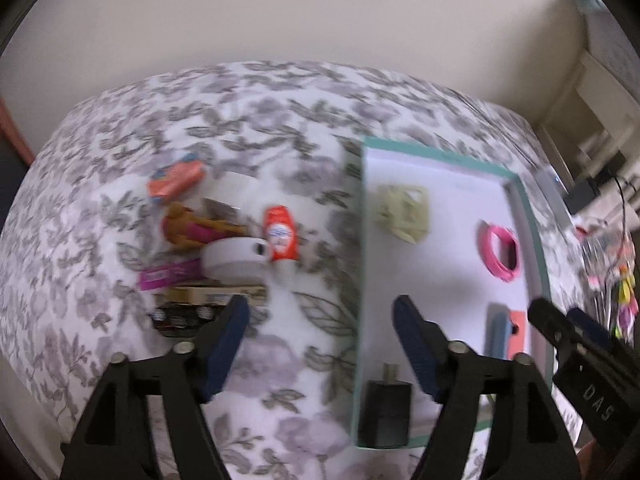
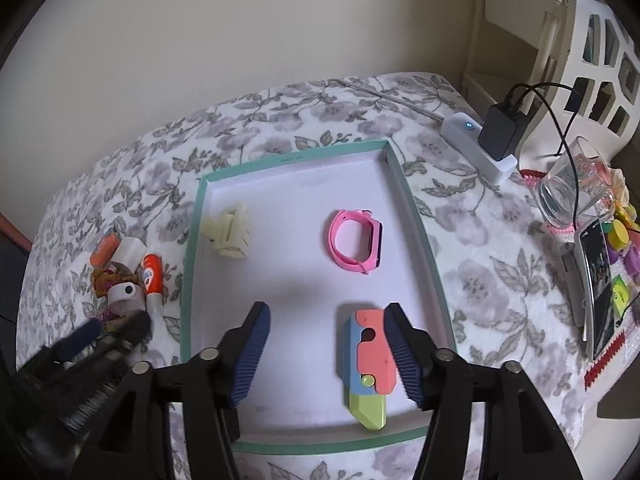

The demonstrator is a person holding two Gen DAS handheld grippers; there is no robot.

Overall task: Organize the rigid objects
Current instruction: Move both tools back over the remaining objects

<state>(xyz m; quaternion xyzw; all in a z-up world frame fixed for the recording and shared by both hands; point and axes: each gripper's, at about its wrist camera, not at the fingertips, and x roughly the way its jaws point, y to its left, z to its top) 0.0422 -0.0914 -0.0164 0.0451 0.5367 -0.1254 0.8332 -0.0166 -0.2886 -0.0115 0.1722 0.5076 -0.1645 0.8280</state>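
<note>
With the multicolored toy (image 2: pixel 366 360) lying near the tray (image 2: pixel 416 216)'s front edge, both the right gripper (image 2: pixel 326 354) and left gripper (image 1: pixel 320 344) are hovering spread open and empty, likely needing the clutter pile (image 1: pixel 216 248) next

Home — floral tablecloth (image 2: pixel 472 224), drinking glass (image 2: pixel 576 192), laundry basket (image 2: pixel 600 52), charger (image 2: pixel 502 128).

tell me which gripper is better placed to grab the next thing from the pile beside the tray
Left. The left gripper is open and hangs right in front of the pile, while the right gripper sits over the tray, beside the colourful toy knife.
</note>
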